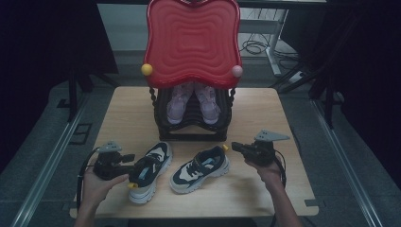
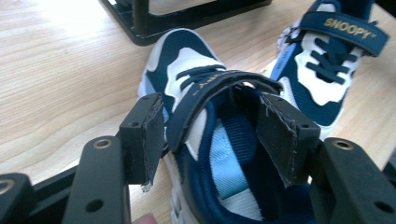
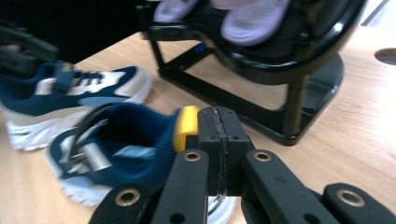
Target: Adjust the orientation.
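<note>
While lilac shoes [image 1: 193, 101] fill the black rack [image 1: 193, 124]: left claw [image 2: 212, 135] pinching a navy sneaker's [image 1: 150, 171] collar, right claw [image 3: 218, 140] pressed together.

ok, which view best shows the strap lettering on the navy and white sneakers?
Left gripper view: gold "SNOOPY" reads clearly on the far navy and white sneaker's strap. In the right gripper view the same strap is blurred, lettering unreadable. In the high view both sneakers are too small; the strap shows no lettering.

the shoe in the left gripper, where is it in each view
High view: the held shoe lies lower left on the table.
Left gripper view: centre, its collar between the jaws.
Right gripper view: far left, beyond the nearer shoe.
Shared landmark: the black shoe rack.
</note>
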